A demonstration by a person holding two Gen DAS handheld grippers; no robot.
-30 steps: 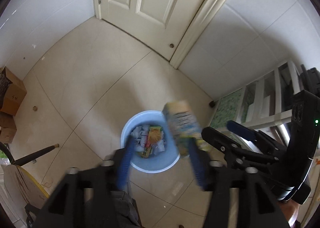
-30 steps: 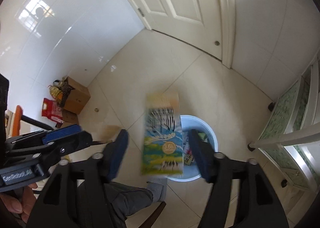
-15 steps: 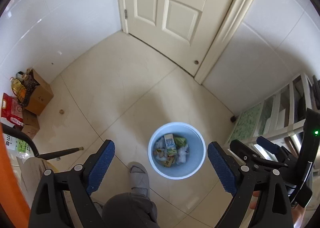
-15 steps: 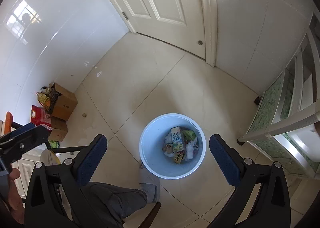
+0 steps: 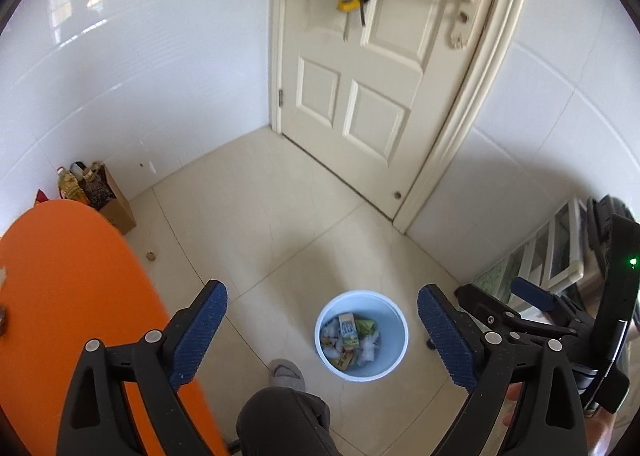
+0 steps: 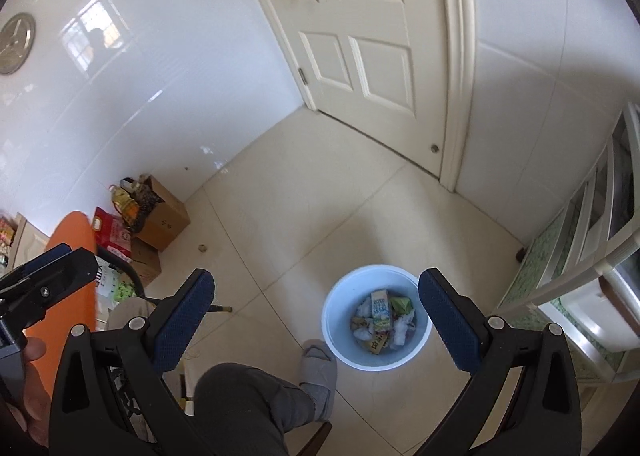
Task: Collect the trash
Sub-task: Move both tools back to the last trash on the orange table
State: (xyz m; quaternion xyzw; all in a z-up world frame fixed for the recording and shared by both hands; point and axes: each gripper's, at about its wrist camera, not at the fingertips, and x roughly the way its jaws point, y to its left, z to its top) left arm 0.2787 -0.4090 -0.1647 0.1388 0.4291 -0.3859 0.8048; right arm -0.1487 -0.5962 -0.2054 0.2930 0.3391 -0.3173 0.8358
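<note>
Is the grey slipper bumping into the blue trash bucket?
Apart. In the right wrist view a strip of bare floor tile shows between the grey slipper and the blue bucket; the left wrist view shows the gap too.

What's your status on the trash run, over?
Left hand-held gripper open, empty. Right hand-held gripper open, empty. Carton lies in the blue bin among wrappers. Slippered foot beside the bin.

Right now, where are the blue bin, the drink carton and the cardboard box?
blue bin (image 6: 335, 320), right wrist view, inner left wall.
drink carton (image 6: 380, 310), right wrist view, printed front face.
cardboard box (image 6: 166, 219), right wrist view, brown side panel.
</note>
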